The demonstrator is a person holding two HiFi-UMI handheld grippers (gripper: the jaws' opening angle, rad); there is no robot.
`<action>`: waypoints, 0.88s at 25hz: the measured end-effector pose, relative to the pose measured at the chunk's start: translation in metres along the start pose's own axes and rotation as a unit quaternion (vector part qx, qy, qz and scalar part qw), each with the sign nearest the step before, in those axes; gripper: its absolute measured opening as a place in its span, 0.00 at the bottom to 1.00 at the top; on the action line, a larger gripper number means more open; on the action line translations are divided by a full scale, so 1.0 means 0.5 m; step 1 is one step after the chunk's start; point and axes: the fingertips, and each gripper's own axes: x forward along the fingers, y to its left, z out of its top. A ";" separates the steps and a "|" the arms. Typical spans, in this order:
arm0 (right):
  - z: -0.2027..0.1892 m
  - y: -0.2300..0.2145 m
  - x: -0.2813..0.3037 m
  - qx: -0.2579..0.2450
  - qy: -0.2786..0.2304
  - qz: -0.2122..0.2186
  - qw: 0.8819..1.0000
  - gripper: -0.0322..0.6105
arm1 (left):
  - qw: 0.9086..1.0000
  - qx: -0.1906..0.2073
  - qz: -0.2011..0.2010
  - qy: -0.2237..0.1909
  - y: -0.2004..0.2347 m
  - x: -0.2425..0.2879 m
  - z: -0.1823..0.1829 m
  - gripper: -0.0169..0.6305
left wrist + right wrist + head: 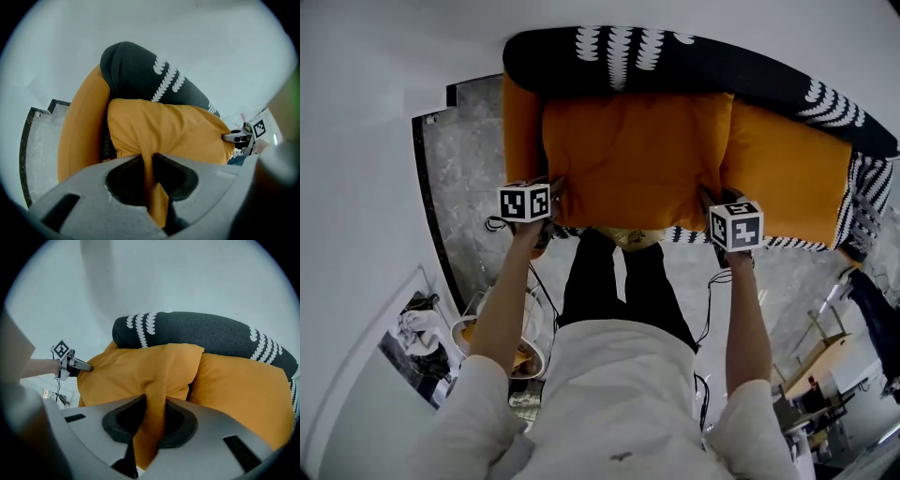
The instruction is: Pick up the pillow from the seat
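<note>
An orange pillow point(628, 159) lies on the seat of a chair with orange cushions and a black patterned backrest point(675, 61). My left gripper point(551, 192) is at the pillow's near left corner, and my right gripper point(711, 199) at its near right corner. In the left gripper view the jaws are shut on a pinched fold of the pillow point(148, 161). The right gripper point(154, 408) likewise pinches a fold of the orange pillow point(140, 371). Each gripper shows in the other's view, the right gripper point(234, 137) and the left gripper point(82, 365), at the pillow's far edge.
A second orange cushion point(787, 173) sits to the right on the seat. The person's legs point(623, 281) stand close against the seat front. Grey marble floor point(473, 169) lies to the left, with a white wall behind. Cables and clutter point(502, 352) are on the floor by the feet.
</note>
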 end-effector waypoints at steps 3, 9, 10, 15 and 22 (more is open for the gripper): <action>-0.007 0.010 -0.036 0.001 -0.014 0.001 1.000 0.16 | 1.000 0.009 0.002 -0.011 -0.020 -0.035 0.002 0.12; -0.019 0.023 -0.112 0.014 -0.050 -0.011 0.999 0.16 | 0.999 0.020 -0.001 -0.043 -0.075 -0.105 0.005 0.12; -0.019 0.024 -0.125 0.015 -0.056 -0.013 0.998 0.16 | 0.999 0.022 -0.002 -0.049 -0.084 -0.116 0.006 0.12; -0.020 0.039 -0.186 0.012 -0.086 -0.013 0.996 0.16 | 0.996 0.029 -0.005 -0.082 -0.123 -0.179 0.009 0.11; -0.025 0.059 -0.278 0.011 -0.129 -0.030 0.991 0.16 | 0.993 0.040 -0.001 -0.112 -0.175 -0.258 0.006 0.11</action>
